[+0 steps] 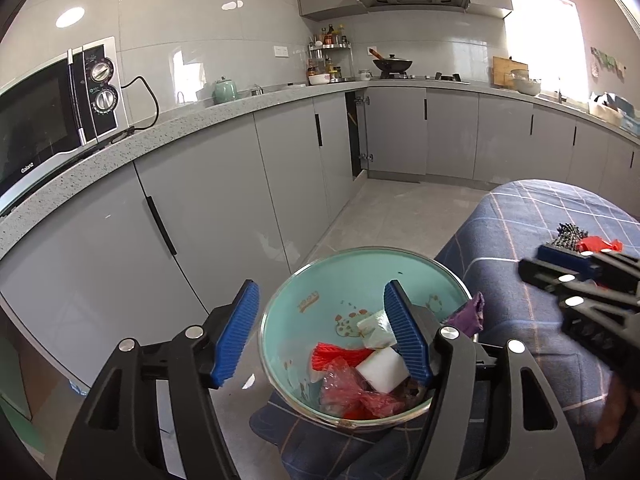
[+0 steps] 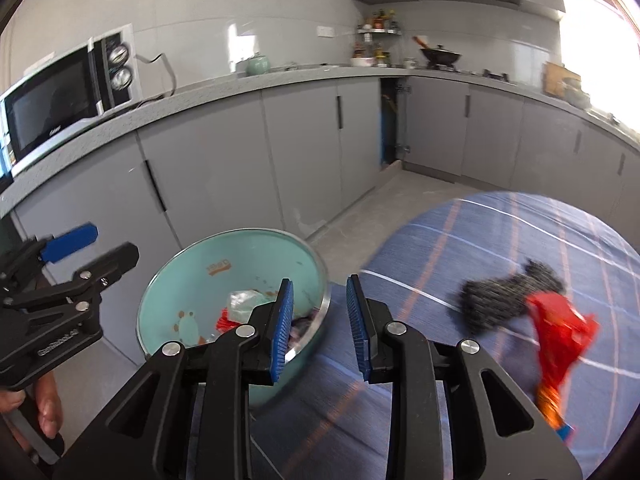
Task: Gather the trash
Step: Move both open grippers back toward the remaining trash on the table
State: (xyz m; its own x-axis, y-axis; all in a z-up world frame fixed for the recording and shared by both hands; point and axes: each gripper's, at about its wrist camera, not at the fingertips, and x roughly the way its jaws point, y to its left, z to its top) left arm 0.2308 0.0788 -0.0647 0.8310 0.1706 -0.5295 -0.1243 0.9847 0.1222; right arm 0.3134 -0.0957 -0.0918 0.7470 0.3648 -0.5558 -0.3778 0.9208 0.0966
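A teal bowl (image 1: 320, 280) with a metal rim sits at the edge of a table with a blue plaid cloth (image 1: 520, 232). It holds trash: a white block (image 1: 382, 368), red plastic (image 1: 348, 392) and a crumpled white wrapper (image 1: 374, 330). A purple scrap (image 1: 470, 312) hangs at its right rim. My left gripper (image 1: 320, 332) is open and empty, its jaws astride the bowl. My right gripper (image 2: 320, 324) is open and empty above the bowl's (image 2: 240, 264) right rim. On the cloth (image 2: 520, 240) lie a black scouring pad (image 2: 504, 300) and a red wrapper (image 2: 560, 340).
Grey kitchen cabinets (image 1: 280, 152) line the far side under a speckled counter (image 1: 192, 120) with a microwave (image 1: 52, 112). A tiled floor (image 1: 400, 208) lies between table and cabinets. One corner cabinet door (image 1: 356, 132) is ajar.
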